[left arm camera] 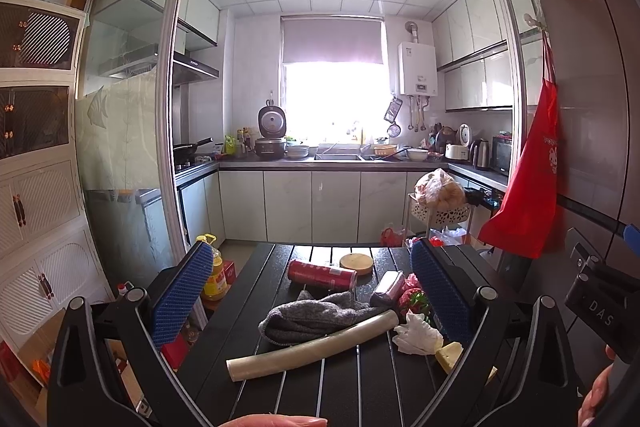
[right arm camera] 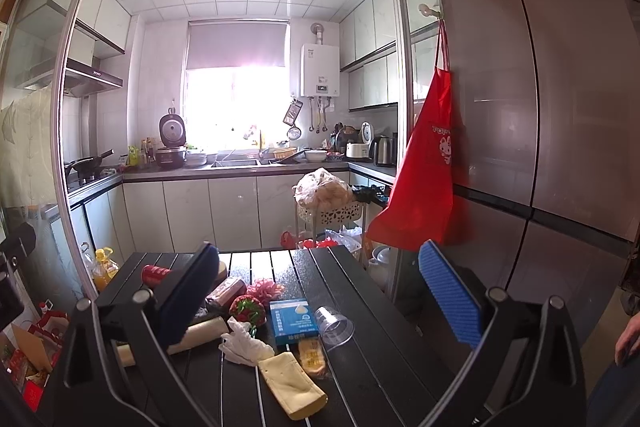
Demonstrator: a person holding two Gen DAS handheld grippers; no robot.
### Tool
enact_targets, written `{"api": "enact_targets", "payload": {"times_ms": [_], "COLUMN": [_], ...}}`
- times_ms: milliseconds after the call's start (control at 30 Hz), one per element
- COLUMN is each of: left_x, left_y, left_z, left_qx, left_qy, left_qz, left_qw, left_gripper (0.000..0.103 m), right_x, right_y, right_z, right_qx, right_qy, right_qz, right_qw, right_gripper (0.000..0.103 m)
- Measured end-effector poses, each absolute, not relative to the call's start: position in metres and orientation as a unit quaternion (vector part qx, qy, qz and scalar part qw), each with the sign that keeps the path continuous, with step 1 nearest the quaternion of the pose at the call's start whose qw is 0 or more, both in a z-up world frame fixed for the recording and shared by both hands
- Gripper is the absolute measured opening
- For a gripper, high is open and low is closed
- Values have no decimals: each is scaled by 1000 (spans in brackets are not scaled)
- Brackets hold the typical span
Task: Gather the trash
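A black slatted table (left arm camera: 340, 387) holds trash. In the left wrist view: a red can (left arm camera: 322, 275) on its side, a grey cloth (left arm camera: 308, 317), a clear film roll (left arm camera: 312, 347), a crumpled white tissue (left arm camera: 418, 333), a pink wrapped packet (left arm camera: 388, 289). My left gripper (left arm camera: 312, 291) is open above them, empty. In the right wrist view: the tissue (right arm camera: 244, 343), a blue box (right arm camera: 293, 321), a clear plastic cup (right arm camera: 334, 325) on its side, a yellow sponge-like piece (right arm camera: 292, 383), a snack packet (right arm camera: 312, 357). My right gripper (right arm camera: 320, 291) is open and empty.
A round wooden coaster (left arm camera: 356, 263) lies at the table's far end. A red strawberry-like toy (right arm camera: 248, 309) and a pink pompom (right arm camera: 266, 289) sit mid-table. A fridge (right arm camera: 540, 107) with a red apron (right arm camera: 424, 179) stands right. An oil bottle (left arm camera: 214, 275) and boxes stand on the floor left.
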State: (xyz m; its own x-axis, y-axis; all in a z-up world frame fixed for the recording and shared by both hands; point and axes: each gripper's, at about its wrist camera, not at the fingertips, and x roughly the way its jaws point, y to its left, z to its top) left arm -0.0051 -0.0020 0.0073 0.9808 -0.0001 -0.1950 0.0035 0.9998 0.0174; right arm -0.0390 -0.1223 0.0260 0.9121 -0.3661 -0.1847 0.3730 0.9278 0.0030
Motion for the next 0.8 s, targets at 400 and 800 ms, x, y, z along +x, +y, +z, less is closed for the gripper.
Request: {"api": "enact_targets", "payload": {"times_ms": [400, 800], "left_x": [-6, -7], "left_y": [-1, -1], "left_z": [7, 7], "left_qx": [9, 9], "left_qy": [97, 96], "left_qz": [-1, 0], "left_qw": [995, 995], "left_gripper": [95, 95], "right_x": [-40, -40], "right_y": [-122, -122], "right_z": [26, 27], "right_qx": [19, 20], "right_qy": [91, 90], "right_qz": [-188, -187], "right_qw": [978, 978], "right_gripper": [100, 100]}}
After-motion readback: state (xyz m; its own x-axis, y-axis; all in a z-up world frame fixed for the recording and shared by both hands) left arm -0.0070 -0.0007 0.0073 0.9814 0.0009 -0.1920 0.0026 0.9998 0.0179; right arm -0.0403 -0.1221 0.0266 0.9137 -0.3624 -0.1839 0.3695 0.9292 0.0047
